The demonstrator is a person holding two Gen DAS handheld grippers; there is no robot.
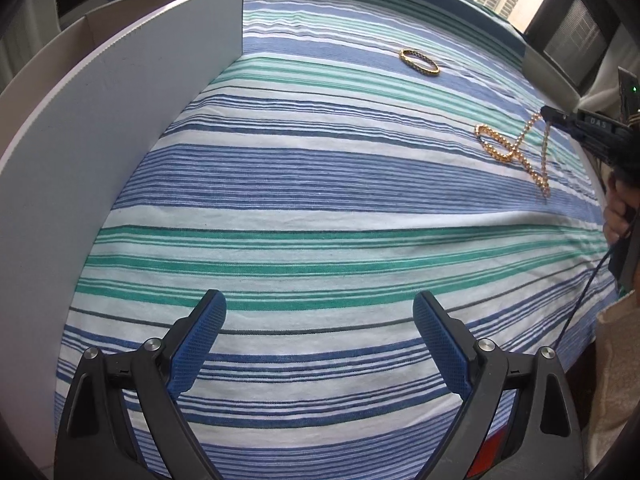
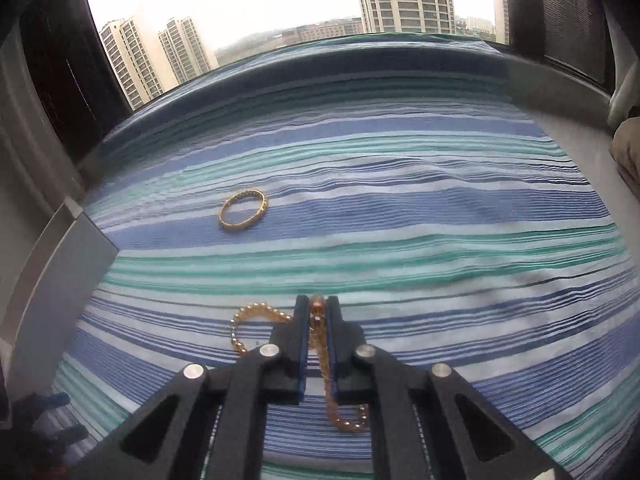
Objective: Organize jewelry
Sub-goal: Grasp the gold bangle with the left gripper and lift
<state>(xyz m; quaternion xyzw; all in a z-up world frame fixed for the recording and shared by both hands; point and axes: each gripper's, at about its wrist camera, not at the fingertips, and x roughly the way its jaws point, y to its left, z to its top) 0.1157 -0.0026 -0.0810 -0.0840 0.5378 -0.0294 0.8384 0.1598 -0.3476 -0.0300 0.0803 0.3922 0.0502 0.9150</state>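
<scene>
Dangling from the right gripper's (image 2: 318,308) closed jaws, bead necklace (image 2: 320,344).

Striped bedspread (image 1: 320,208) under gold bangle (image 1: 419,62), bead necklace (image 1: 508,152) and white box (image 1: 120,92).

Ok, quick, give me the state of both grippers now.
Left gripper: open, holding nothing, above the striped cloth.
Right gripper: closed on the gold bead chain, part of it trailing on the cloth.
</scene>
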